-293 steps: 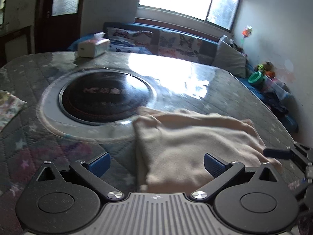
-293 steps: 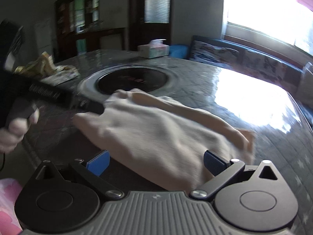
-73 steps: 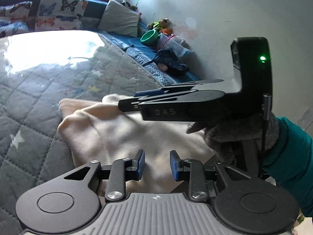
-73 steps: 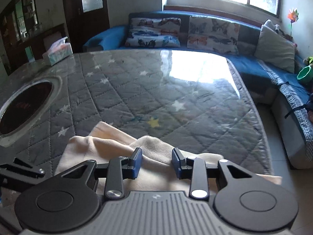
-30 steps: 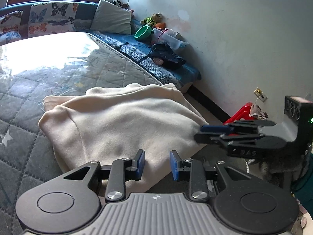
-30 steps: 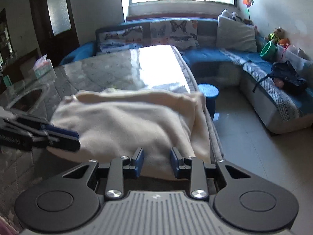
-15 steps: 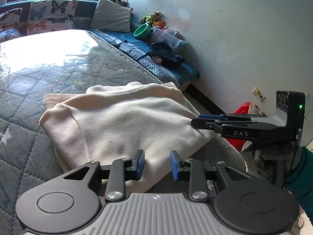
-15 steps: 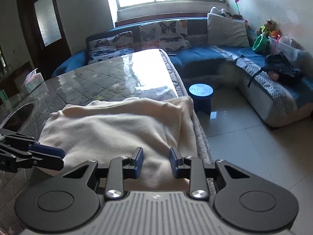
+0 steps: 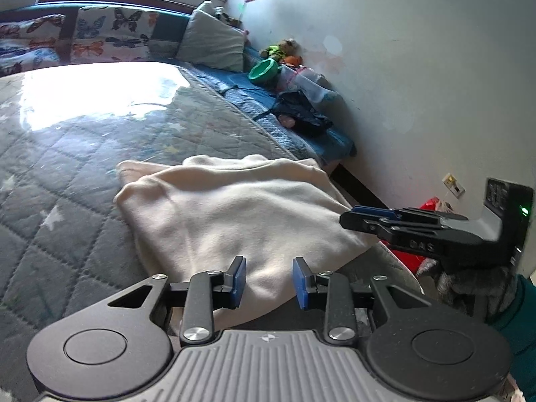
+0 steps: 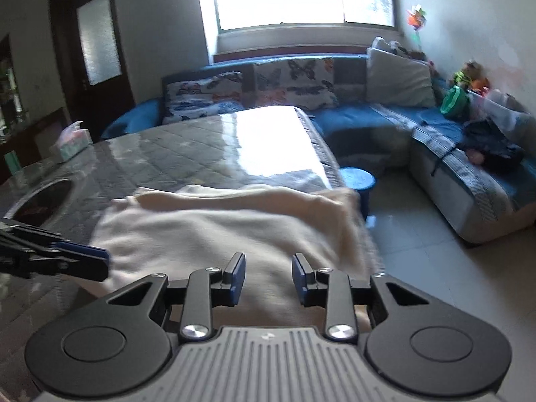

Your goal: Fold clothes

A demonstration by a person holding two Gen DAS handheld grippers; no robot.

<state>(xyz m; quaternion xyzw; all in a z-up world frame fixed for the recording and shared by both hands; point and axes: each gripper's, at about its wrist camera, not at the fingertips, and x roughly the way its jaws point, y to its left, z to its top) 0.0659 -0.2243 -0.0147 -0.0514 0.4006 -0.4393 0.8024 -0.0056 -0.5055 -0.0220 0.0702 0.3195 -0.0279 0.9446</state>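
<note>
A folded cream garment (image 9: 234, 214) lies at the corner of the quilted grey table (image 9: 67, 154). It also shows in the right wrist view (image 10: 217, 231). My left gripper (image 9: 269, 283) is over the garment's near edge, jaws a little apart with nothing between them. My right gripper (image 10: 268, 278) stands the same way over the garment's near edge. In the left wrist view the right gripper (image 9: 358, 216) touches the garment's right edge. In the right wrist view the left gripper (image 10: 97, 261) is at the garment's left edge.
A blue sofa (image 10: 385, 120) with butterfly cushions runs along the far side and right wall. A blue stool (image 10: 356, 177) stands by the table corner. A tissue box (image 10: 72, 144) and a round dark inset (image 10: 40, 201) are on the table's left. A red object (image 9: 408, 254) is on the floor.
Both grippers have come closer to the garment's near edge. The right gripper has moved in against the garment's right edge. The jaws stand as before.
</note>
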